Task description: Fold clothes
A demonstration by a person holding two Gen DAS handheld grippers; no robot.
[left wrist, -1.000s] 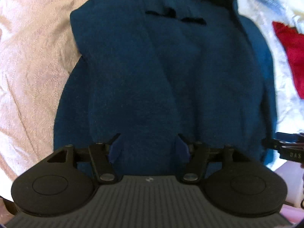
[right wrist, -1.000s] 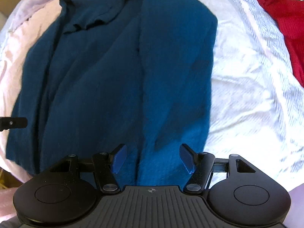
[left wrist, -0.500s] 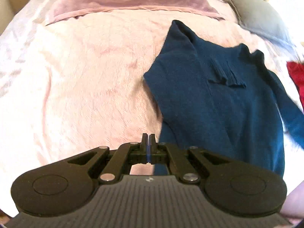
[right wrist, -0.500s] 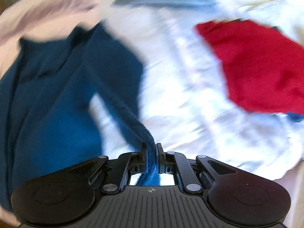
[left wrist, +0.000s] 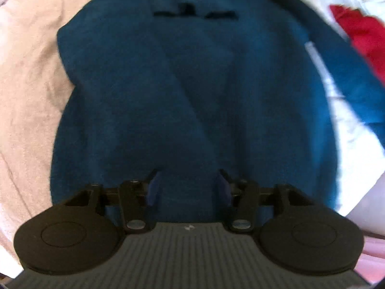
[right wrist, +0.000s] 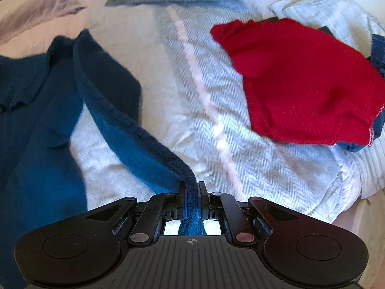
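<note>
The blue sweater (left wrist: 192, 91) looks soft and floppy – best taken at edges – its sleeve (right wrist: 134, 144) pinched in the right gripper (right wrist: 191, 192), the left gripper (left wrist: 187, 187) opening, jaws empty.

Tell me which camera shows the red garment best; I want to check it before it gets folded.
The right wrist view: the red garment lies almost whole, crumpled on the white bedding. The left wrist view catches only a blurred strip of it at the right edge.

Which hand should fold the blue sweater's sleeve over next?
The right, probably. The right gripper already has its jaws shut on the blue sweater's sleeve. The left gripper hangs over the sweater's body with jaws opening and nothing between them.
</note>
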